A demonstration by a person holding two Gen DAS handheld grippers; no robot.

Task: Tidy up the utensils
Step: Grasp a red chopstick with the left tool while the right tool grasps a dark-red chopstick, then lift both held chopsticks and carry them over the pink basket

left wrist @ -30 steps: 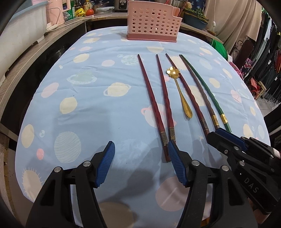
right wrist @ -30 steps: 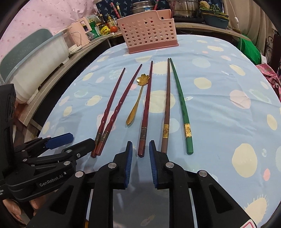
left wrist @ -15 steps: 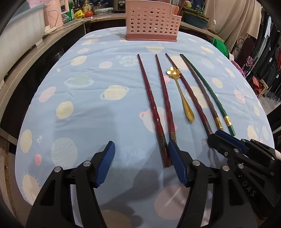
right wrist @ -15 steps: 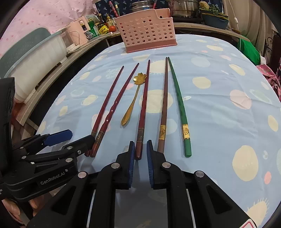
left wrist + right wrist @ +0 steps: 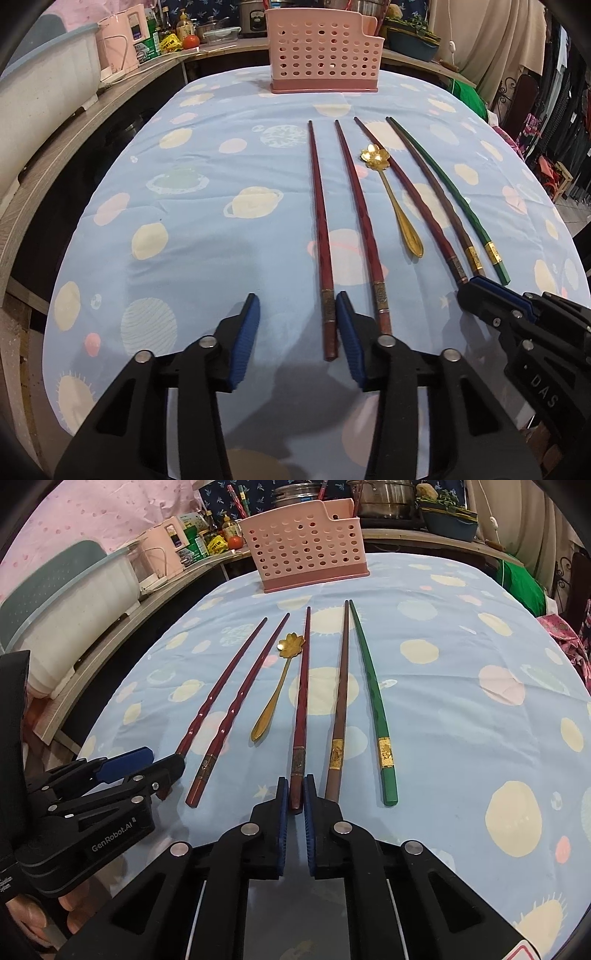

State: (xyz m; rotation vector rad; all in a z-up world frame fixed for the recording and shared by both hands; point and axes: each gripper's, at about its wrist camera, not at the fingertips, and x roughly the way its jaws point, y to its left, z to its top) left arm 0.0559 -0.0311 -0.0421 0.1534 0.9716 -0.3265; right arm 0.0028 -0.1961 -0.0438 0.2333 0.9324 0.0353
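A matt cotton-like tablecloth covers the worktop. The red chopsticks look like lacquered wood with a soft sheen and dull metal bands. The flower-headed spoon is shiny gold metal. The perforated utensil basket is smooth pink plastic.

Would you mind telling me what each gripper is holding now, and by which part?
The right gripper pinches the middle red chopstick at its thick near end. The left gripper, closing, straddles the leftmost chopstick without gripping.
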